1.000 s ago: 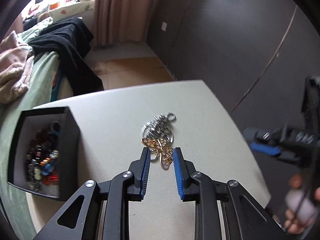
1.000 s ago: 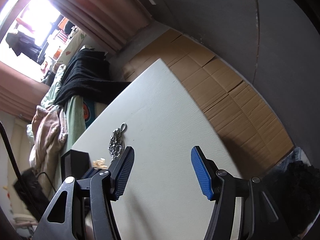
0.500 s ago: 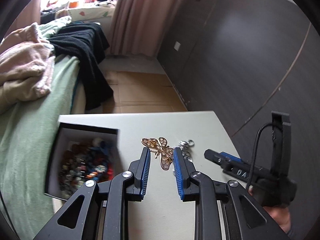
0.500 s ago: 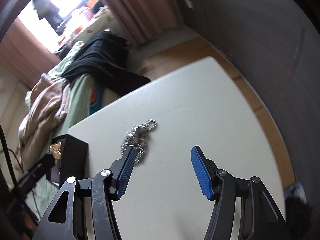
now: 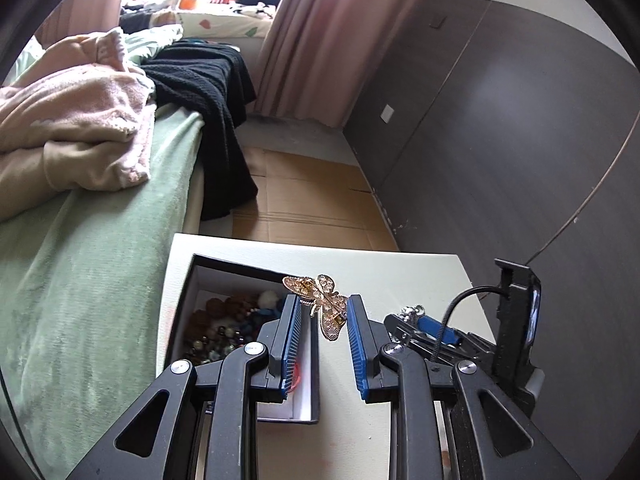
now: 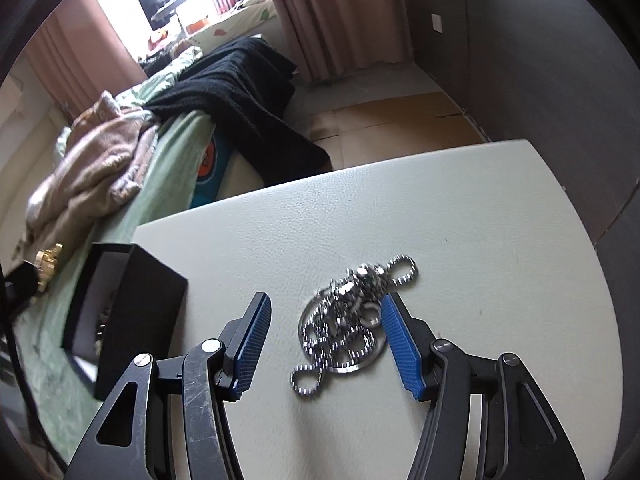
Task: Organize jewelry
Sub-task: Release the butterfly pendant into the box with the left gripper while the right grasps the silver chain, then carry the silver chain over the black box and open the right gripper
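My left gripper (image 5: 322, 322) is shut on a gold butterfly brooch (image 5: 320, 304) and holds it above the right edge of a black jewelry box (image 5: 224, 320) filled with several beads. The brooch also shows at the far left of the right wrist view (image 6: 47, 260). My right gripper (image 6: 326, 332) is open, low over the white table (image 6: 480, 220), with a heap of silver ball chain (image 6: 352, 312) between its fingers. The box stands left of it in that view (image 6: 132, 312).
A bed with a green cover (image 5: 80, 272), a pink blanket (image 5: 72, 128) and black clothing (image 5: 208, 92) lies left of the table. Cardboard covers the floor (image 5: 308, 200) beyond. A dark wall (image 5: 520, 140) runs along the right.
My left gripper lifted the gold brooch off the table and carried it left, over the box. My right gripper came down over the silver chain, still open.
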Demonstrator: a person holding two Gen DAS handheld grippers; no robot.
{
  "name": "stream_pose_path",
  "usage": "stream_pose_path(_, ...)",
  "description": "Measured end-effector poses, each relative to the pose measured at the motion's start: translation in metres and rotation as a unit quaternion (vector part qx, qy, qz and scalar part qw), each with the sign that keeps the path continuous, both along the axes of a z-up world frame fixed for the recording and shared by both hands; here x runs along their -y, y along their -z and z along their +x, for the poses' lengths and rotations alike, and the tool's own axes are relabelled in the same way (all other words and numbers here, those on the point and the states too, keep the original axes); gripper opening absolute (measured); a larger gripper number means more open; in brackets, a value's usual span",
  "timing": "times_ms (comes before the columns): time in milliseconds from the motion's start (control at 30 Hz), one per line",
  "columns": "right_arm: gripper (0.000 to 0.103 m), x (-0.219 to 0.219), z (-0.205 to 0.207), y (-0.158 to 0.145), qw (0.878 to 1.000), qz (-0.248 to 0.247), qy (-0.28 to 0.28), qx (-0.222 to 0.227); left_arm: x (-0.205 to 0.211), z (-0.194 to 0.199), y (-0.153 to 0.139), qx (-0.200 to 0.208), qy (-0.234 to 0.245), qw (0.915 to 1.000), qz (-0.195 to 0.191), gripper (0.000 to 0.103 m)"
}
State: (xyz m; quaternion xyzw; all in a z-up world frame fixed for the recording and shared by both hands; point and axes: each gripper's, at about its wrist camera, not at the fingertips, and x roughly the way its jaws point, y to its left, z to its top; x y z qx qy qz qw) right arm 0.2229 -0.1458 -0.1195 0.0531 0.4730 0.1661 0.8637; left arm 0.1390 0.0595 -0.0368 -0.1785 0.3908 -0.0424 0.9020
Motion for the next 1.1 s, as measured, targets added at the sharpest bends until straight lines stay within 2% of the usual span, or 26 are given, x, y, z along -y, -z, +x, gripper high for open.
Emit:
stream_pose_path(133, 0.058, -0.008, 0.007, 0.002, 1.0, -0.025, 0.0, 0.012, -0.008, -0.001, 0.0, -0.001, -0.009, 1.0, 0.003, 0.024)
stream_pose_path(200, 0.047, -0.011, 0.01, 0.002, 0.998, -0.053, 0.003, 0.019, -0.01, -0.003, 0.0, -0.003, -0.015, 0.9999, 0.006, 0.024)
stream_pose_path(267, 0.029, -0.007, 0.01, 0.001, 0.998, -0.067, 0.012, 0.019, -0.013, -0.004, 0.0, -0.004, -0.02, 0.9998, 0.007, 0.024)
stream_pose_path(300, 0.026, -0.004, 0.009, 0.001, 0.998, -0.06, 0.012, 0.018, -0.014, -0.005, -0.001, -0.004, -0.023, 0.9997, 0.008, 0.024)
stream_pose_path(333, 0.019, 0.002, 0.01, 0.001, 0.999, -0.04, 0.011, 0.009, -0.016, -0.005, -0.001, -0.004, -0.026, 0.9996, 0.007, 0.024)
stream_pose_path(567, 0.016, 0.038, 0.003, -0.005, 0.998, 0.044, 0.035, -0.019, -0.021, -0.008, -0.011, 0.01, -0.027, 0.9996, -0.006, 0.024)
stream_pose_path(700, 0.016, 0.049, -0.004, -0.014, 0.995, 0.083, 0.042, -0.022, -0.024, -0.009, -0.011, 0.003, -0.022, 0.9997, -0.008, 0.024)
stream_pose_path(900, 0.016, 0.046, -0.019, -0.041, 0.992, 0.123, 0.03, 0.003, -0.026, -0.008, -0.008, -0.006, -0.019, 0.9997, -0.013, 0.025)
stream_pose_path(1000, 0.016, 0.043, -0.024, -0.053, 0.99, 0.141, 0.023, 0.016, -0.028, -0.006, -0.005, -0.025, -0.018, 0.9995, -0.009, 0.025)
stream_pose_path(1067, 0.016, 0.042, -0.027, -0.061, 0.988, 0.152, 0.021, 0.023, -0.029, -0.005, -0.002, -0.033, -0.008, 0.9992, -0.02, 0.027)
stream_pose_path(1100, 0.016, 0.04, -0.029, -0.064, 0.988, 0.153, 0.02, 0.027, -0.029, -0.003, -0.001, -0.042, -0.004, 0.9988, -0.024, 0.036)
